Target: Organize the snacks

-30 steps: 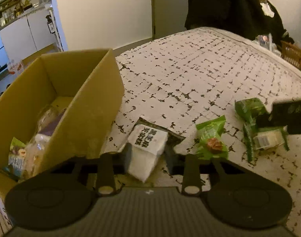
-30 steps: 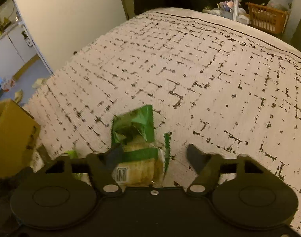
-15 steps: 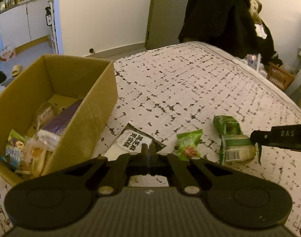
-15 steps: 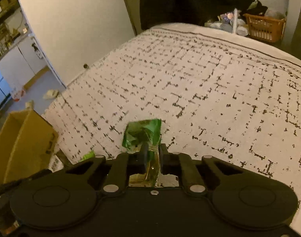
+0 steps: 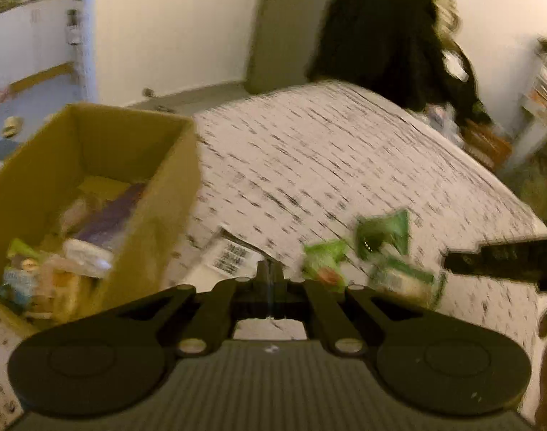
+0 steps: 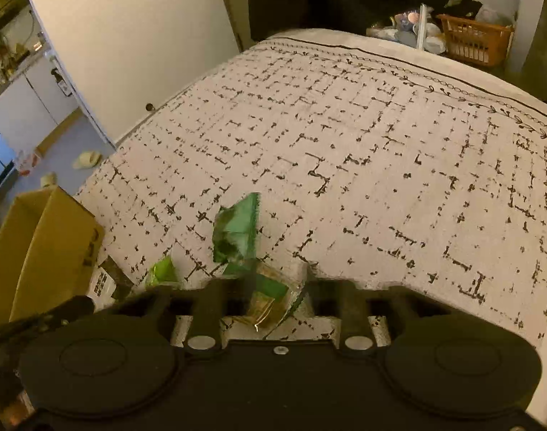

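The white packet (image 5: 227, 256) is now pinched at its near edge by the left gripper (image 5: 270, 276), whose fingers stood wide around it a second ago and have since closed; the frame is blurred, so I judge it is being lifted toward the box (image 5: 166, 194) just to its left. The green packet (image 6: 237, 230) sits between the right gripper's (image 6: 273, 287) fingers, which were wide a second ago, then nearly together, and now stand narrow with the packet's clear lower part between them; whether they grip it firmly I cannot tell. Both packets lie near the front edge of the bed (image 6: 381, 151); between them a small green packet (image 5: 323, 262) lies loose on the cover. So two snacks seem to be in hand at once and one is left. Counted: three packets outside the box, one white and two green; one box, holding several snacks, too blurred to number; two grippers.
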`<state>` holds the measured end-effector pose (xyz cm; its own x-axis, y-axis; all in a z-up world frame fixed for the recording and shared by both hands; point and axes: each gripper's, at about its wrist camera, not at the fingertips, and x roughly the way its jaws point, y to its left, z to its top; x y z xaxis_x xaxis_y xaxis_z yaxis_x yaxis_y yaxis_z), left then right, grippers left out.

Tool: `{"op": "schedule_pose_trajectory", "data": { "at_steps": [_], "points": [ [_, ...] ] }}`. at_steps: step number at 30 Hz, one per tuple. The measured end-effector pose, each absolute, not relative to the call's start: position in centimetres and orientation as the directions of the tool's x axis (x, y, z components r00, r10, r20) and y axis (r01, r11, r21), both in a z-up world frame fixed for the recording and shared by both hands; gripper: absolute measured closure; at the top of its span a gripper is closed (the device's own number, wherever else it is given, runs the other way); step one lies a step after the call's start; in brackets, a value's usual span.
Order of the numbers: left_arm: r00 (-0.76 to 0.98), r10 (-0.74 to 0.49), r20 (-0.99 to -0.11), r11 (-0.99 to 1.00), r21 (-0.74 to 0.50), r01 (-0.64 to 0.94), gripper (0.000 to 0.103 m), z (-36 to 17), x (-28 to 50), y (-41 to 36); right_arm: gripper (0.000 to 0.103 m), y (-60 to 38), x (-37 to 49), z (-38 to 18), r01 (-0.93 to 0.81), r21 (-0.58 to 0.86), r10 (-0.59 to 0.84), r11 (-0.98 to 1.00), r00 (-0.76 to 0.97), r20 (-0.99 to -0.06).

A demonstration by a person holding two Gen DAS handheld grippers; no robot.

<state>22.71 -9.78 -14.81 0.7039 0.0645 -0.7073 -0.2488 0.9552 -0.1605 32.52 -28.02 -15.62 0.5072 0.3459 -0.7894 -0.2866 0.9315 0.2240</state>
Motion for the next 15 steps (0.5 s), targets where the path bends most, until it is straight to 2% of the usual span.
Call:
{"op": "schedule_pose_trajectory", "data": {
  "at_steps": [1,3,5,7,8,10,13,15],
  "points": [
    [0.705,0.083,-0.704,0.963,-0.125,-0.239,0.103,-15.0,22.8,-10.2,0.04,-27.7,32.5,-15.7,-0.296,0.21,0.34,0.932,0.508,-0.792],
    [0.718,0.137,-0.683,0.97,-0.055,-0.237,0.099,-15.1,22.9,-10.8,0.04,-27.2,32.6,-16.1,-0.309,0.199,0.335,0.93,0.49,-0.805],
    [0.715,0.144,-0.684,0.973,-0.035,-0.229,0.091,-15.5,23.5,-11.0,0.038,-26.7,32.8,-16.6,-0.319,0.196,0.335,0.927,0.472,-0.815],
    [0.692,0.123,-0.711,0.976,-0.039,-0.214,0.065,-16.5,24.3,-10.8,0.038,-26.3,32.9,-17.1,-0.33,0.18,0.325,0.927,0.461,-0.826],
    [0.678,0.122,-0.725,0.974,-0.042,-0.221,0.061,-16.9,24.6,-10.6,0.038,-26.1,33.0,-17.2,-0.335,0.176,0.323,0.926,0.458,-0.828],
    [0.656,0.157,-0.738,0.964,-0.031,-0.266,0.059,-17.3,24.8,-10.1,0.036,-25.8,33.0,-17.4,-0.344,0.17,0.323,0.923,0.458,-0.828],
    [0.664,0.179,-0.726,0.965,-0.001,-0.261,0.055,-17.5,24.9,-9.7,0.023,-25.3,32.9,-17.4,-0.362,0.156,0.322,0.919,0.463,-0.826],
    [0.666,0.179,-0.724,0.968,0.009,-0.249,0.055,-17.8,25.1,-9.7,0.02,-24.9,32.9,-17.5,-0.367,0.139,0.311,0.92,0.465,-0.829]
  ]
}}
